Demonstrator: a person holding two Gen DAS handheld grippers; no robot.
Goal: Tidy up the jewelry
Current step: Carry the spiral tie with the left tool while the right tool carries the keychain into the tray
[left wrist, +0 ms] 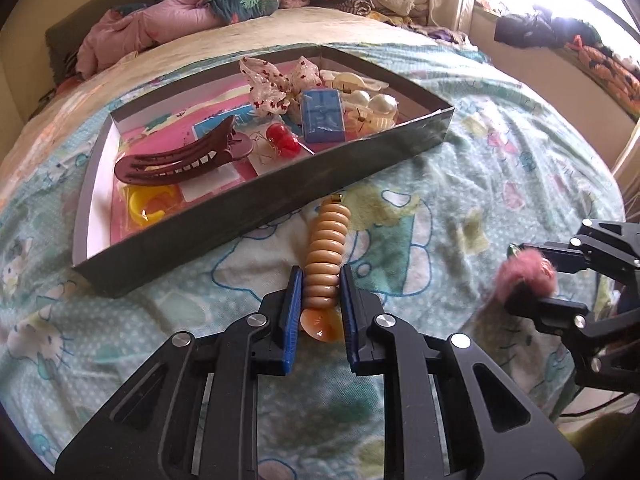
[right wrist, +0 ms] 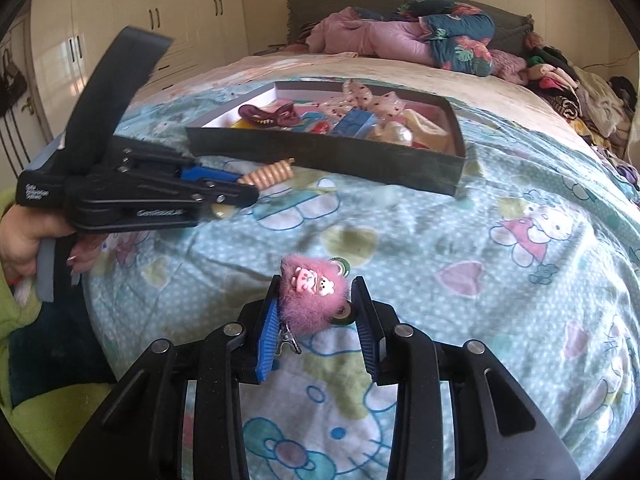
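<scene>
A tan ribbed hair clip [left wrist: 326,240] lies on the cartoon-print bedsheet just in front of a shallow dark box [left wrist: 280,196]. My left gripper [left wrist: 320,280] is shut on its near end, both blue pads against the ribs. In the right wrist view the same left gripper [right wrist: 248,192] reaches in from the left, with the tan clip [right wrist: 270,174] sticking out beyond it. My right gripper [right wrist: 316,304] is shut on a fluffy pink hair clip [right wrist: 308,284] with small figures on top, held above the sheet. The pink clip [left wrist: 524,276] also shows at the right of the left wrist view.
The box [right wrist: 320,152] holds a maroon claw clip [left wrist: 180,156], red beads [left wrist: 282,140], a blue case [left wrist: 322,114], a spotted bow [left wrist: 276,80], pearl clips [left wrist: 372,100] and a yellow piece [left wrist: 150,200]. Bedding [left wrist: 200,4] is piled behind. A hand [right wrist: 24,236] grips the left handle.
</scene>
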